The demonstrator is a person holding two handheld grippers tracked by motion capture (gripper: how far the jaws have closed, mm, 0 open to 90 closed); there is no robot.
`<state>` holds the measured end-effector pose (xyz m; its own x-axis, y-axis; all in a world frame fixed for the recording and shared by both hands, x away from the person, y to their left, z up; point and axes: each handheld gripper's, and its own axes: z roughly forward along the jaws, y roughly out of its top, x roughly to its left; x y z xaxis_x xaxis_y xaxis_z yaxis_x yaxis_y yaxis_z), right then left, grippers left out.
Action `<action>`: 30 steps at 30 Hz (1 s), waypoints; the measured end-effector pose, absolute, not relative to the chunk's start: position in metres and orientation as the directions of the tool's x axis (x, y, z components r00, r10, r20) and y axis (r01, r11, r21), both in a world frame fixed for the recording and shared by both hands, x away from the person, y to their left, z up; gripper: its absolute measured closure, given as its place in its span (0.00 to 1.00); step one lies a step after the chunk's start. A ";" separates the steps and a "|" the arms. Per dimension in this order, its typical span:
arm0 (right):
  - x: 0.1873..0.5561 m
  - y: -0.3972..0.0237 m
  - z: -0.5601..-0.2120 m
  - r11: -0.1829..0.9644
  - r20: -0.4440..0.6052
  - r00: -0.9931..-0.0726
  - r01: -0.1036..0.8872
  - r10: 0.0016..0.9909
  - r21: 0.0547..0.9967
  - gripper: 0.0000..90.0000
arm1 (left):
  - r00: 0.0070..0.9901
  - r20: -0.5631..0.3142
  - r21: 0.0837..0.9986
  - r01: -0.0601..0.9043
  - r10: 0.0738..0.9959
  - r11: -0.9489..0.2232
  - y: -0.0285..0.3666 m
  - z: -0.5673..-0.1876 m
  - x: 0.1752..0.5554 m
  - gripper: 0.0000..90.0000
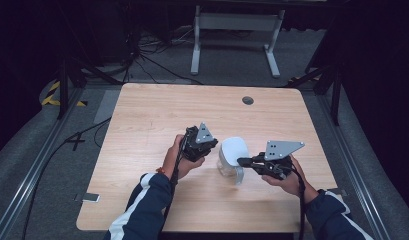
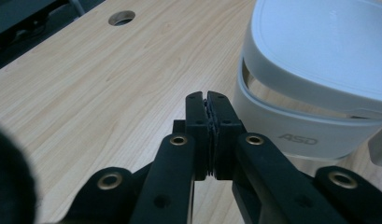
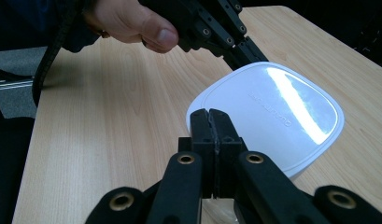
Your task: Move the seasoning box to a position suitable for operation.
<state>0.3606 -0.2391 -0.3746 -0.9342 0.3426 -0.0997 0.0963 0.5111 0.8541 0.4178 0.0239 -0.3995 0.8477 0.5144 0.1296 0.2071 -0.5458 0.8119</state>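
So here's where things stand. The white container (image 1: 231, 159) sits on the surface (image 1: 152, 115), right of the middle toward the person's edge, between the two grippers. Its lid (image 3: 268, 112) is on top, though in the left gripper view there's a visible slit between lid and base on one side, so I'd guess it isn't pressed fully home, or that's just how the thing is built. Hard to say.

Left gripper (image 2: 209, 100): fingers pressed together with nothing between them, tip just beside the container's side, not touching as far as I can tell. In the right gripper view it reaches over the lid's far edge.

Right gripper (image 3: 210, 114): fingers together too, empty, parked at the lid's near corner. Whether it's actually resting on the lid, can't tell.

My read: nothing is gripped yet, lid hasn't come off, container hasn't been lifted. Looks like poking or steadying with shut tips. The real work is all still ahead.
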 end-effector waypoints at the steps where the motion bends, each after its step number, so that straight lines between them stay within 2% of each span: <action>1: 0.361 -0.239 -0.375 0.512 -0.101 -0.934 0.095 0.342 0.853 1.00 | 0.848 0.124 0.815 0.209 0.515 -0.540 0.024 -0.400 0.417 0.98; 15: 0.359 -0.239 -0.375 0.522 -0.108 -0.936 0.089 0.335 0.848 1.00 | 0.856 0.135 0.814 0.192 0.499 -0.549 0.016 -0.397 0.415 0.95; 23: 0.359 -0.236 -0.377 0.546 -0.120 -0.936 0.087 0.332 0.833 1.00 | 0.861 0.164 0.817 0.155 0.481 -0.555 0.013 -0.390 0.413 0.98; 30: 0.359 -0.235 -0.377 0.553 -0.126 -0.936 0.083 0.328 0.829 1.00 | 0.859 0.176 0.824 0.138 0.480 -0.549 0.013 -0.384 0.410 0.97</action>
<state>0.3593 -0.2347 -0.3766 -0.9361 0.3285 -0.1257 0.0829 0.5532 0.8289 0.4103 0.0127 -0.3845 0.8594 0.4800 0.1763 0.1377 -0.5492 0.8242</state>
